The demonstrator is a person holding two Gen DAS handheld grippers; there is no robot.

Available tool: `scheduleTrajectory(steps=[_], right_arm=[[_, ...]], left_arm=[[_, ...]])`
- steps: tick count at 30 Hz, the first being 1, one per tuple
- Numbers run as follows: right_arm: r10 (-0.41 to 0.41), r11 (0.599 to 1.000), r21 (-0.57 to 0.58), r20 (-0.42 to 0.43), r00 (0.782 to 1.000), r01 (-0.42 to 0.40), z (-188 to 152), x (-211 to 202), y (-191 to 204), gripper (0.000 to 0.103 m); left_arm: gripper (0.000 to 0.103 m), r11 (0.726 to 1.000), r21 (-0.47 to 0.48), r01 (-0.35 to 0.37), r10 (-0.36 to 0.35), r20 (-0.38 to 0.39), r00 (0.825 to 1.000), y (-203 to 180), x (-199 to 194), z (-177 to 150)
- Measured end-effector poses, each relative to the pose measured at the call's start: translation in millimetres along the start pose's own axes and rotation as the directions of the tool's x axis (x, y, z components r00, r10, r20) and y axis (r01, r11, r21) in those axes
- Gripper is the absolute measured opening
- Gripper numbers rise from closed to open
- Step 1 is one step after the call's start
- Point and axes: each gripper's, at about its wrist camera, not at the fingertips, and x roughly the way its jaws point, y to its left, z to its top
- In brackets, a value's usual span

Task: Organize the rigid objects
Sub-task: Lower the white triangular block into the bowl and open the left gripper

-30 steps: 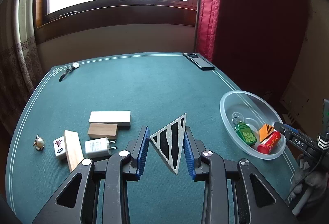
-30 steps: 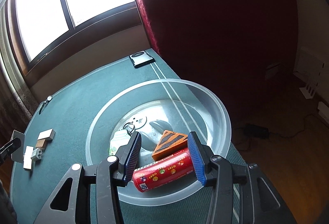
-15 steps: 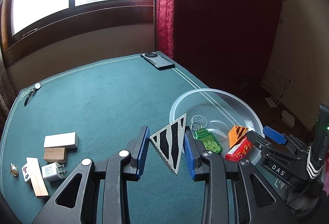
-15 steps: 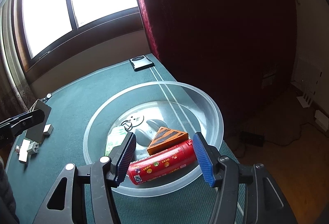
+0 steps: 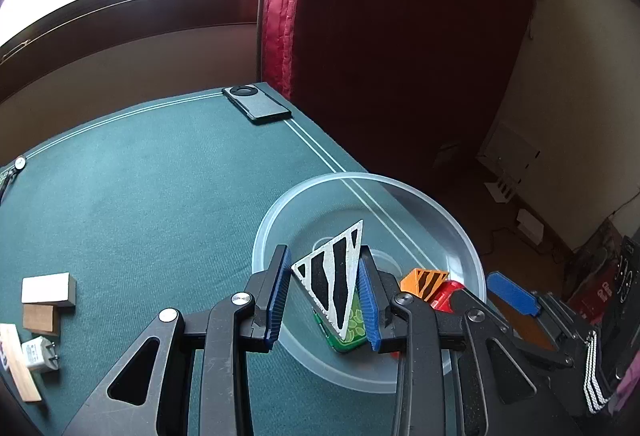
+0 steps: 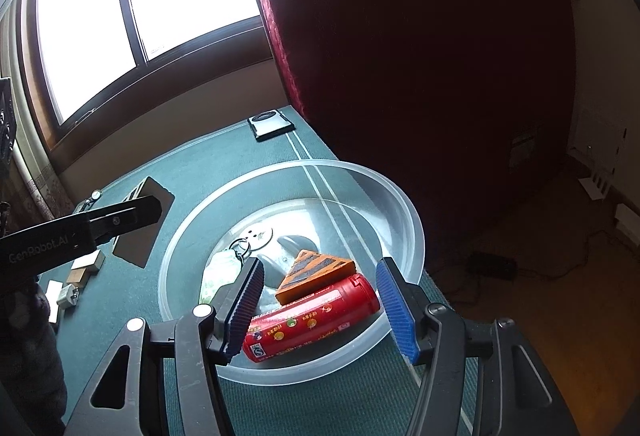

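The left gripper (image 5: 325,296) has its jaws clamped on the flat sides of a white triangular block with black stripes (image 5: 335,282), held on edge with one point up and away and its long tapering corner aimed down toward the jaws' base. The block hangs directly above the clear plastic bowl (image 5: 448,220), which sits by the right edge of the bench (image 5: 152,204). That is the relation the coming move depends on: the drop line from the block falls inside the rim, over the near-left part of the bowl floor, where a green keychain tag (image 5: 352,332) already lies just under its lower corner.

The right gripper (image 6: 320,300) hovers over the near side of the same bowl with its jaws apart and nothing between them; the red cylindrical tube (image 6: 314,316) lies on its side below the gap, its long axis running roughly across from one jaw to the other, with the orange striped wedge (image 6: 316,268) leaning against it. The right gripper sits close beside the left, so spreading the left jaws probably needs no further travel, only clearance from its neighbour.

Well apart near the left edge lie the remaining wooden blocks (image 5: 44,300) and a white plug adapter (image 5: 38,354); a phone (image 5: 256,108) lies at the far right corner.
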Motion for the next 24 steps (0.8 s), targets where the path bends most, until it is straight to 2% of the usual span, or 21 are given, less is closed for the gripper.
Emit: scheduleTrajectory(steps=[4,6,8,9,24], right_arm=[[0.004,1.000,0.002,-0.008,1.000,-0.004,-1,1,0,0.062],[0.006,1.000,-0.001,-0.010,1.000,-0.006,-1,1,0,0.062],[0.008,1.000,-0.004,-0.009,1.000,-0.008,-1,1,1,0.062],[0.009,1.000,-0.005,-0.009,1.000,-0.009,-1,1,2,0.062],[0.017,1.000,-0.016,-0.011,1.000,-0.017,-5,-2,7,0.062]], left_arm=[[0.035,1.000,-0.024,0.009,-0.008,0.010,1.000,2,10,7],[0.038,0.999,-0.048,0.013,-0.013,0.004,1.000,6,16,9],[0.047,0.997,-0.075,0.010,-0.011,-0.012,1.000,12,19,8],[0.048,0.996,-0.086,0.005,-0.007,-0.016,1.000,15,20,7],[0.052,0.995,-0.065,-0.079,0.079,-0.009,0.997,24,5,-10]])
